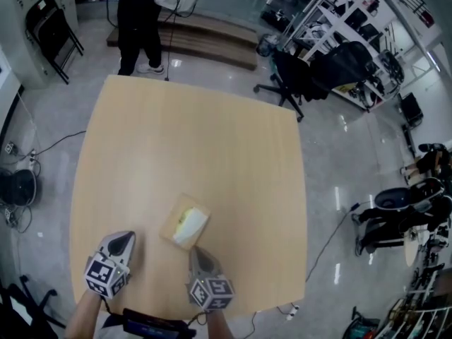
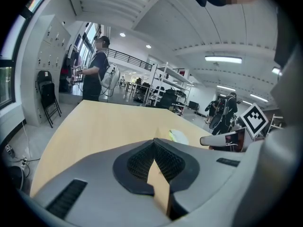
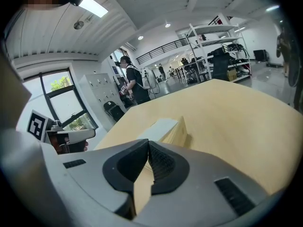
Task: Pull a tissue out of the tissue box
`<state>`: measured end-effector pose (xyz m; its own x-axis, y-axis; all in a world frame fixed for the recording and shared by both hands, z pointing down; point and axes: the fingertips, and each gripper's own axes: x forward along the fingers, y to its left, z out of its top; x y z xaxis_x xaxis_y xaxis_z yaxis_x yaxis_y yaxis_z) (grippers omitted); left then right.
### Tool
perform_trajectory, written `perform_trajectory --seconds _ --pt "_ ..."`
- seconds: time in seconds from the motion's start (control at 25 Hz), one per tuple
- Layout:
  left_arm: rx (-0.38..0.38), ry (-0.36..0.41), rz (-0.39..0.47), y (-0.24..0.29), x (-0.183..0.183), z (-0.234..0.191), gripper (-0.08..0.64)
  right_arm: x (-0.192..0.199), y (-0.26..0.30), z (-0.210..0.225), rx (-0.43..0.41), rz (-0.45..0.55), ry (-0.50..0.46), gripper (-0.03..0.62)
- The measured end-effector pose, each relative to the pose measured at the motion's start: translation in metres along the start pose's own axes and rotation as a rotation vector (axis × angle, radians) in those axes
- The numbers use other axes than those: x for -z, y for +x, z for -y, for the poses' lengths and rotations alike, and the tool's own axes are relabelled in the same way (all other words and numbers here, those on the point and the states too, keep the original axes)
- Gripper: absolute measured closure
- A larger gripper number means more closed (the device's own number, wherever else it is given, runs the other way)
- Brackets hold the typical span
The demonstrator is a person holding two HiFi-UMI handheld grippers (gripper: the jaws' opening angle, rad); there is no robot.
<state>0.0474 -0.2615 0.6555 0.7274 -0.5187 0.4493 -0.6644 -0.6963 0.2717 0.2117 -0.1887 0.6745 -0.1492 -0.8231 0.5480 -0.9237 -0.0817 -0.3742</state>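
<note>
**Tissue not yet pulled, both my jaw pairs shut and empty**

Tissue [image 1: 191,224] sits pale and crumpled in the top opening of the tissue box [image 1: 171,226], and as far as I can see it is not drawn out. The box lies flat on the table [image 1: 198,133], just ahead of my right gripper [image 1: 197,251] and ahead and to the right of my left gripper [image 1: 124,239]. My right jaws are pressed together with nothing between them. Their tips point at the near end of the box, close to it, and I cannot tell whether they touch it. My left jaws are likewise closed on nothing, over bare wood beside the box. So I judge that none of the task is done. One jaw pair has to open, reach the tissue's raised fold, pinch it and lift, probably while the other gripper steadies the box. Well beyond both jaw pairs, past the table's far edge, a person [image 1: 138,20] stands on the floor.
</note>
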Motion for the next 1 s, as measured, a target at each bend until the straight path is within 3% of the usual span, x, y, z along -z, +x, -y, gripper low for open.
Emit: perform_trajectory --seconds 0.16,0.24,0.44,0.48,1.0 --pt "-0.003 -0.003 -0.005 0.000 0.004 -0.005 0.552 0.004 0.011 0.000 -0.010 -0.029 0.017 0.572" --pt "-0.003 -0.007 -0.005 0.000 0.004 -0.010 0.552 0.003 0.015 -0.003 -0.018 -0.026 0.031 0.514" --pt "-0.011 -0.013 -0.009 0.006 -0.002 -0.017 0.552 -0.006 0.023 -0.001 -0.012 -0.012 0.062 0.466" --pt "-0.009 -0.013 -0.009 0.008 -0.003 -0.016 0.552 -0.006 0.024 0.001 -0.009 -0.019 0.065 0.432" --pt "-0.013 -0.037 -0.020 0.009 0.000 -0.026 0.552 -0.005 0.038 0.003 0.024 -0.083 0.022 0.430"
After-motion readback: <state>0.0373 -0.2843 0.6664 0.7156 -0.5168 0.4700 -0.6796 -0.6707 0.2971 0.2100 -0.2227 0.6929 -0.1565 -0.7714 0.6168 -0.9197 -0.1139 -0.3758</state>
